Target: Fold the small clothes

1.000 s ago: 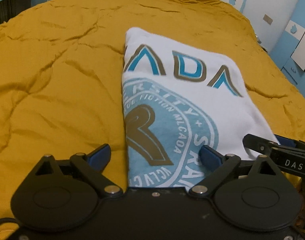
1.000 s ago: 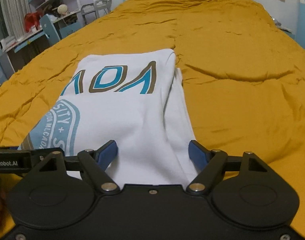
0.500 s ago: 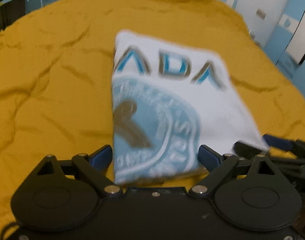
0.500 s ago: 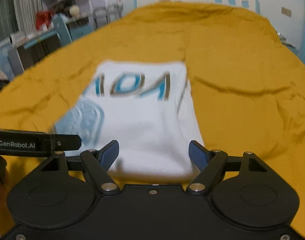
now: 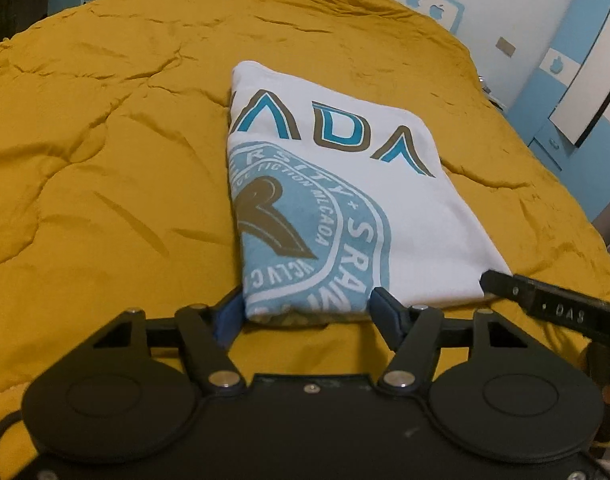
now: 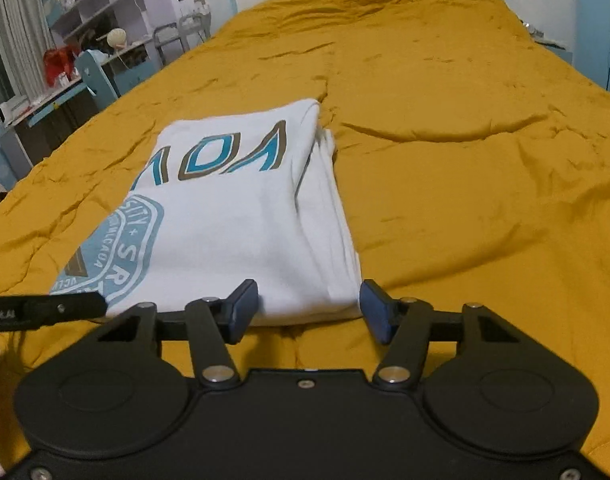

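Note:
A white T-shirt (image 5: 345,200) with a blue and brown print lies folded into a rectangle on the mustard bedspread (image 5: 105,160). It also shows in the right wrist view (image 6: 241,216). My left gripper (image 5: 309,312) is open, its blue pads flanking the shirt's near left corner. My right gripper (image 6: 307,308) is open at the shirt's near right corner, with layered fold edges between its pads. Each gripper's finger shows at the edge of the other's view.
The bedspread (image 6: 465,160) is wrinkled and spreads wide on all sides. A desk and shelves (image 6: 85,60) stand off the bed's left side. Blue cabinets (image 5: 577,80) and a white wall stand beyond the bed's right side.
Both grippers have drawn back toward me, so the shirt's near edge now sits at the pads rather than between the fingers. The shirt lies flat and has not changed shape.

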Available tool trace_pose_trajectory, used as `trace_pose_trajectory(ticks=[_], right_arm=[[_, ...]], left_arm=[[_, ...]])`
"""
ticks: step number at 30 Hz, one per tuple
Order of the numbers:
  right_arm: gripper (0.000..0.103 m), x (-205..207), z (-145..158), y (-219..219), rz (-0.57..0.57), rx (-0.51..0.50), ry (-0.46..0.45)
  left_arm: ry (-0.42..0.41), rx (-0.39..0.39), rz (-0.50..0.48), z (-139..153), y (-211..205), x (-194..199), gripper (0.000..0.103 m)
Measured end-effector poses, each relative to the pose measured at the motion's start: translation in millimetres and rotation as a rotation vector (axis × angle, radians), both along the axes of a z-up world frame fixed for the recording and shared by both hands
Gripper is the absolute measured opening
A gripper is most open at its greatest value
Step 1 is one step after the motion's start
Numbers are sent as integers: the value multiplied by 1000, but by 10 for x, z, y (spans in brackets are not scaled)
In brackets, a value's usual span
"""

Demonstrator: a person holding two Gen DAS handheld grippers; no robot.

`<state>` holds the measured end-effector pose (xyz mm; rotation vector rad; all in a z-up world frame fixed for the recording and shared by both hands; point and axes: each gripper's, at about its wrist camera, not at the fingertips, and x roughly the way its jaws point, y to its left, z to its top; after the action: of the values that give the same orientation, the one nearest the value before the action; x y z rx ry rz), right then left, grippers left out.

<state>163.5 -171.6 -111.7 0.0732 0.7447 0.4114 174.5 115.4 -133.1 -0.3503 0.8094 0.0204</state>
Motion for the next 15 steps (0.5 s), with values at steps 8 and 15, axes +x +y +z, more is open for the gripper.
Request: trace_pose_trajectory(ticks=[8, 15], right_arm=[[42, 51, 5, -24, -16, -4, 2], [24, 71, 23, -53, -13, -14, -6]], left_arm=[[-15, 45, -20, -17, 19, -77, 44], [-15, 26, -25, -10, 210, -139, 13]])
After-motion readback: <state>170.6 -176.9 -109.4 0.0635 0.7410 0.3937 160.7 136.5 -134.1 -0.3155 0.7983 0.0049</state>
